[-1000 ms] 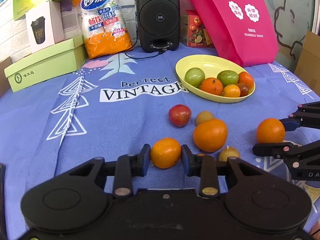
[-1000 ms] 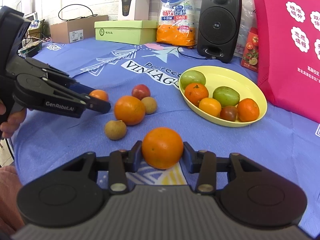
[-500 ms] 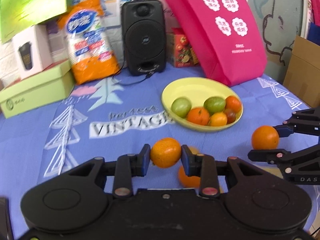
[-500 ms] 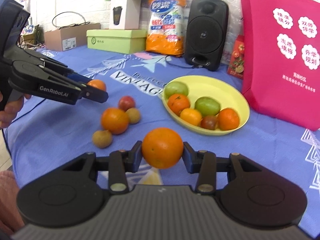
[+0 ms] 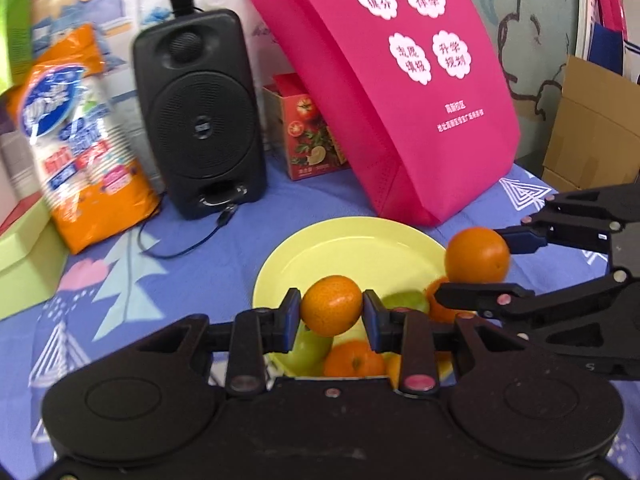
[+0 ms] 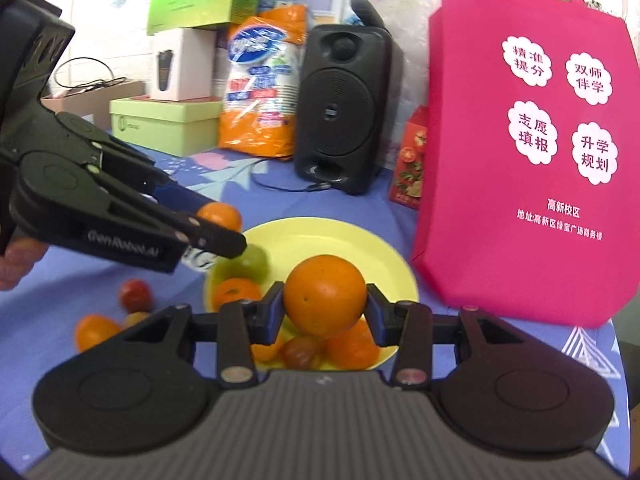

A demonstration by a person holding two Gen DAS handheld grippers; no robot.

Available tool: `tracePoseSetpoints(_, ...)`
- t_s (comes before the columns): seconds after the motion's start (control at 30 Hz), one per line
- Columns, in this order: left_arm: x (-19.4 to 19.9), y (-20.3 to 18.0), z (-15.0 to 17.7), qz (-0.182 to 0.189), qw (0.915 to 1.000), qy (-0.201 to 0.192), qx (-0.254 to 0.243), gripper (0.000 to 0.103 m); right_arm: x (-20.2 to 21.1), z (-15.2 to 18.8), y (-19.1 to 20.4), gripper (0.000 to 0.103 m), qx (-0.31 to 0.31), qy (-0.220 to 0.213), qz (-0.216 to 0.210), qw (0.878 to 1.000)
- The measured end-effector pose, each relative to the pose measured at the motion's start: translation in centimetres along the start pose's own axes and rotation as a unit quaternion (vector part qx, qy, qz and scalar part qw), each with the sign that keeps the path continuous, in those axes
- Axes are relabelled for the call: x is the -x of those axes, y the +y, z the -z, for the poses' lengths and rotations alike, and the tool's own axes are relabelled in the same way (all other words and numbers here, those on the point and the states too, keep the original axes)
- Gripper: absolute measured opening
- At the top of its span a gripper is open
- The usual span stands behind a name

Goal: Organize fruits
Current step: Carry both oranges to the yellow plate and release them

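Gripping a small orange [image 5: 331,311] between nearly closed fingers, the left gripper [image 5: 331,314] holds it above the yellow bowl [image 5: 352,248], over the near-left part of its rim. The right gripper [image 6: 325,308] clamps a larger orange [image 6: 325,296] above the same bowl. Green and orange fruits lie inside; three fruits, including a red one [image 6: 136,294], lie on the blue cloth [image 6: 60,280] beside it.

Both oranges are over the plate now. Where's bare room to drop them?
The yellow plate's far half, toward the speaker and pink bag, is bare. Its near half is crowded with fruit, under the left gripper and right gripper.
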State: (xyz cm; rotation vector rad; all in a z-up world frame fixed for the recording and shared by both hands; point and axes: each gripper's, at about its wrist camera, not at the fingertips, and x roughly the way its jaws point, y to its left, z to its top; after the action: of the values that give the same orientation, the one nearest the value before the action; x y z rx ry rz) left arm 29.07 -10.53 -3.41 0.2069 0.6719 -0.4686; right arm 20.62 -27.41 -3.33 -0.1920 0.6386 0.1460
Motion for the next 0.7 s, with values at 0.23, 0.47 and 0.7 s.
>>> tracePoseSetpoints(0.23, -4.3, -0.1, -1.0, 0.003, 0.9997, 0.020, -0.011, 0.032, -4.1, -0.5, -2.6, 0.041, -0.021, 0.018, -0.001, 1.000)
tracePoseSetpoints(0.47, -5.7, 0.6, -0.4, 0.003, 0.9994, 0.035, 0.002, 0.038, -6.4, -0.2, -2.7, 0.041, -0.022, 0.034, -0.006, 0.999)
tracePoseSetpoints(0.7, -4.3, 1.4, -0.3, -0.005, 0.9997, 0.022, 0.008, 0.062, -6.4, 0.0, -2.5, 0.041, -0.021, 0.038, 0.000, 0.999)
